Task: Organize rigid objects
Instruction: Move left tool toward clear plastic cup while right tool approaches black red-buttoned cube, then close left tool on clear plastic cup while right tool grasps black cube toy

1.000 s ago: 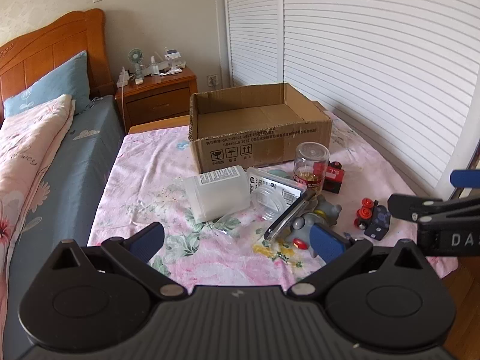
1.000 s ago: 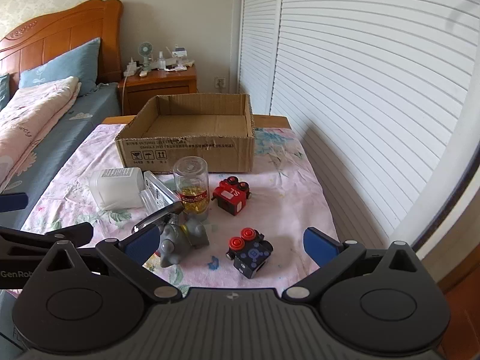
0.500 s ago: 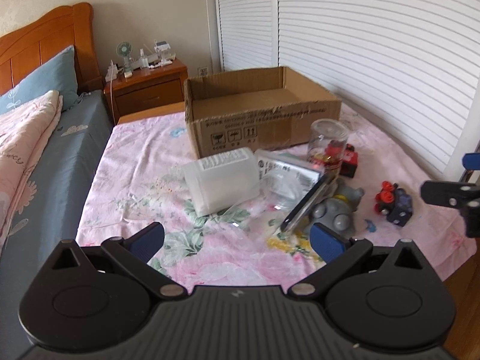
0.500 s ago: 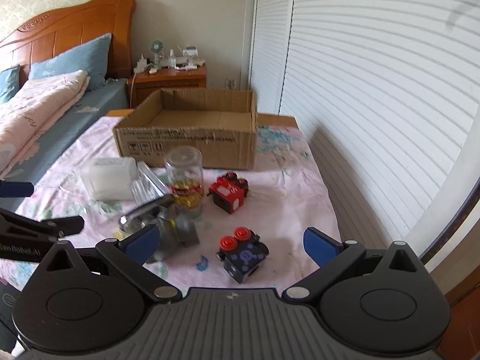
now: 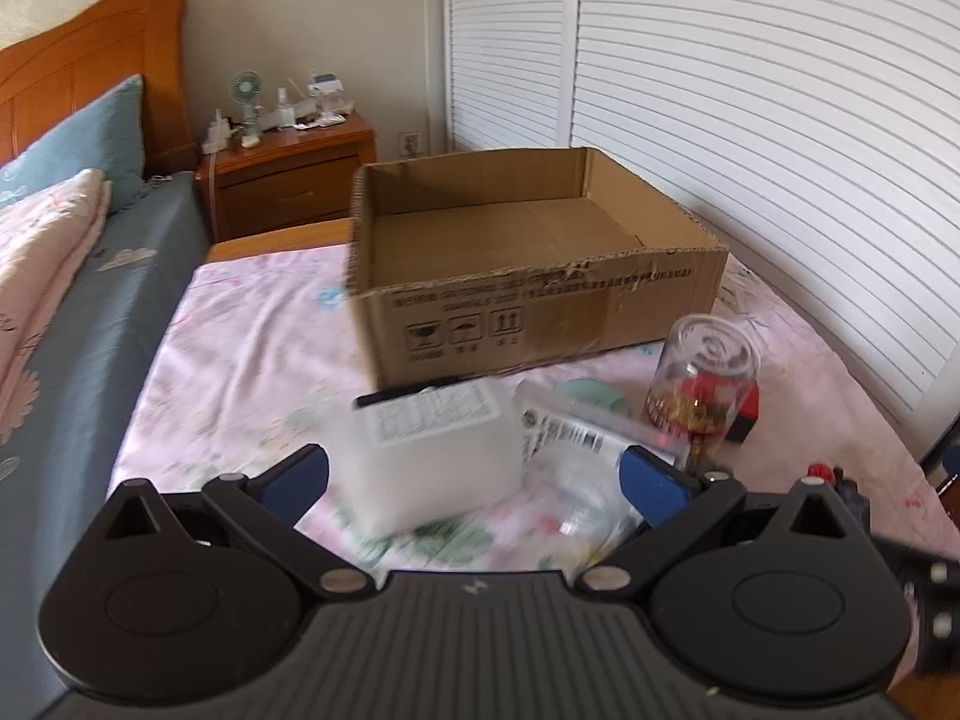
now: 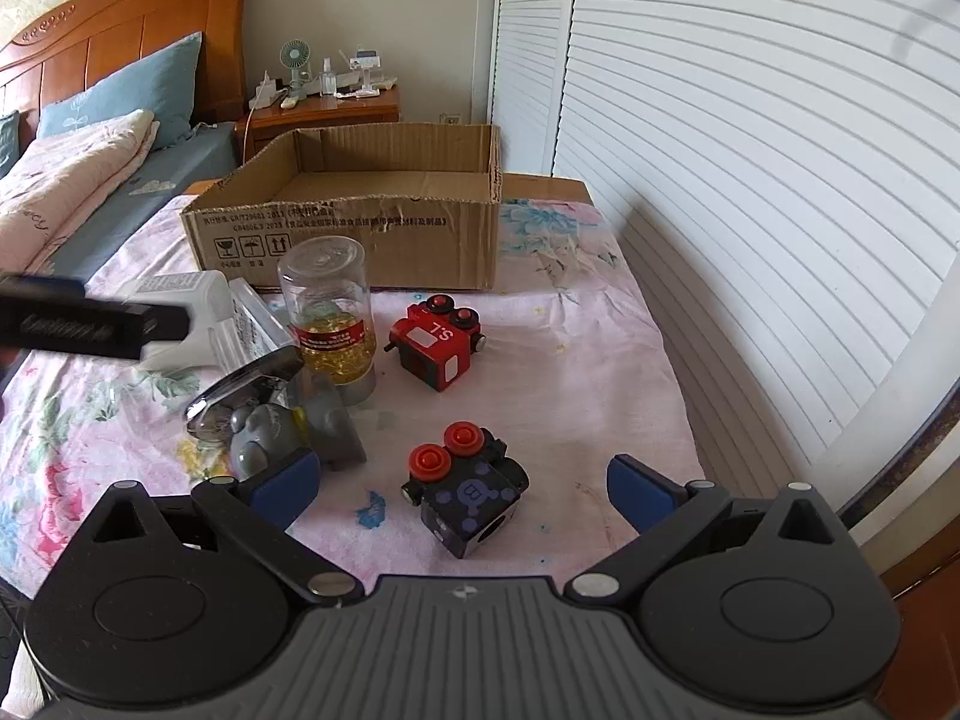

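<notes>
Translucent plastic bottle [image 5: 429, 459] lies on the floral worktop [image 5: 252, 324], between the wide-open, empty left tool [image 5: 474, 480]. Right tool [image 6: 459, 489], equally wide and empty, frames the dark toy block [image 6: 465, 495]. Closing off-centre could skid the slick bottle into the capsule jar [image 6: 330, 318] beside the cardboard box [image 6: 360, 228]

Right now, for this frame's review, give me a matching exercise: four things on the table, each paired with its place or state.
Things:
1. cardboard box
2. black toy car
3. red toy car
4. clear jar

Places or states:
A. between the right gripper's open jaws
B. holds yellow capsules
C. empty, at the table's far end
D. just right of the jar

Pairs: 1-C, 2-A, 3-D, 4-B
</notes>
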Tool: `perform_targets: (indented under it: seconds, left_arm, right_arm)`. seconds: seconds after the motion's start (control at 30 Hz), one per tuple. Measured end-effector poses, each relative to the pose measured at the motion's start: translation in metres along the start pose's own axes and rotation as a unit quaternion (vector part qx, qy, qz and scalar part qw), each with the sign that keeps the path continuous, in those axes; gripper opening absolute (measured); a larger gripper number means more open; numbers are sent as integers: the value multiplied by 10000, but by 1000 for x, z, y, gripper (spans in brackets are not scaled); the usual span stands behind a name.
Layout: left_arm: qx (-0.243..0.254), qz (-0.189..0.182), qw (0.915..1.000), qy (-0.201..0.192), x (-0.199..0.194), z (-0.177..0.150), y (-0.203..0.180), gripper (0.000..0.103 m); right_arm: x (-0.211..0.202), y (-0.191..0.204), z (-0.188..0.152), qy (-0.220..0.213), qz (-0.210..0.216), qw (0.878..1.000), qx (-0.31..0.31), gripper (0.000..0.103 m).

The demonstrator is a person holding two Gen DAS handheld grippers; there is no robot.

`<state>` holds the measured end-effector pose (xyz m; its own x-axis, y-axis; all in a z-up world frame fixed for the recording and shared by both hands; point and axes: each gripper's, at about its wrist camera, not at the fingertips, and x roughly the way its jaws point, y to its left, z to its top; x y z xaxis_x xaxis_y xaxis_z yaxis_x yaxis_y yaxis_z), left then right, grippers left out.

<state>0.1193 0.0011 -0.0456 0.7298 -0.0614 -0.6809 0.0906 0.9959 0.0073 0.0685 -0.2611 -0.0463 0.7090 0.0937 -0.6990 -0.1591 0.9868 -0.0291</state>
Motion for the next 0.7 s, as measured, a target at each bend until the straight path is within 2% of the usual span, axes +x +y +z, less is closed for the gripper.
perform_targets:
  seconds: [0.1,0.17,0.37,0.47,0.7]
  left_arm:
    - [-66,18,9999,83,16,2,-5,102]
    - [36,241,9997,-52,21,0,-10,102]
    - [179,440,9989,-23,21,-5,-14,102]
    - [232,392,9990,21,17,-11,-15,102]
    - [186,248,9987,405,15,-29,-5,102]
  right_arm:
    - [7,-3,1,58,-5,10000,21,103]
    - [10,-5,1,78,-11,10000,41,103]
    - [15,-10,2,55,48,9999,146,103]
    - [18,-13,1,38,95,9998,195,103]
    - [15,-18,-1,27,88,9997,238,103]
